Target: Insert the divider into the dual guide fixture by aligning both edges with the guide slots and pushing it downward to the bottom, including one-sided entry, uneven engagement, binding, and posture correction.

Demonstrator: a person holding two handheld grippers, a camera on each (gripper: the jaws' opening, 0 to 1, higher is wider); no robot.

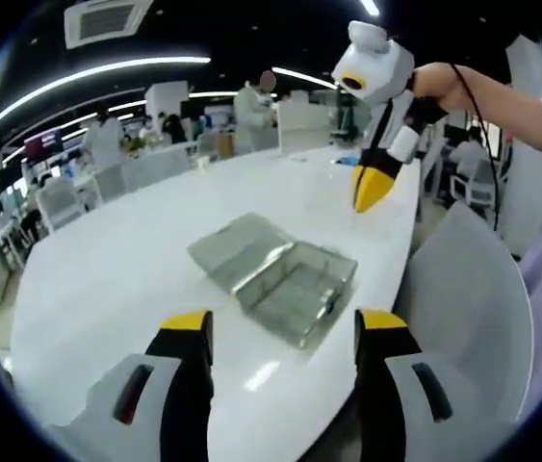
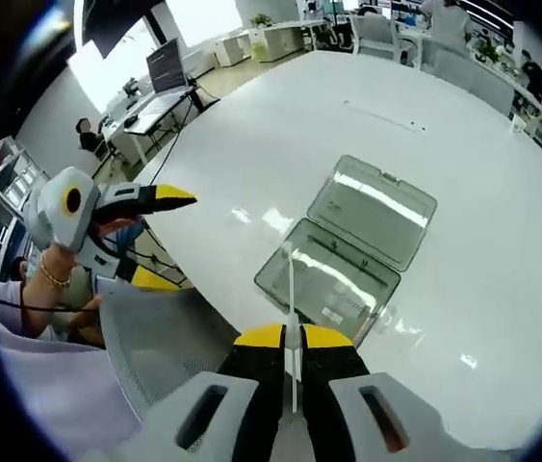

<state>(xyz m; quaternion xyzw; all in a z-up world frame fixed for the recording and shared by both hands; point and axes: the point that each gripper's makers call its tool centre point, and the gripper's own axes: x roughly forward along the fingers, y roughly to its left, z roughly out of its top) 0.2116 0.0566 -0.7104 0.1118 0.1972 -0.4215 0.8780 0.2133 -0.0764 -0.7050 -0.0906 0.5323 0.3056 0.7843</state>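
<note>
right claw [image 2: 292, 337] pinching divider [image 2: 291, 289] (edge-on), above fixture [image 2: 348, 255]

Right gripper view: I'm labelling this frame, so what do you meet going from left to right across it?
The left gripper, grey and white with yellow tips, held by a hand → the thin white divider shut in the right gripper → the clear plastic box with its hinged lid open on the white table.

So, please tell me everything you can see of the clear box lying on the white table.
The clear box looks like transparent, slightly grey plastic. It lies open on the white table, its hinged lid folded back flat beside the rectangular base. A small label shows on the base floor. Neither gripper touches it; the right gripper hangs above, shut on a thin white divider.
</note>
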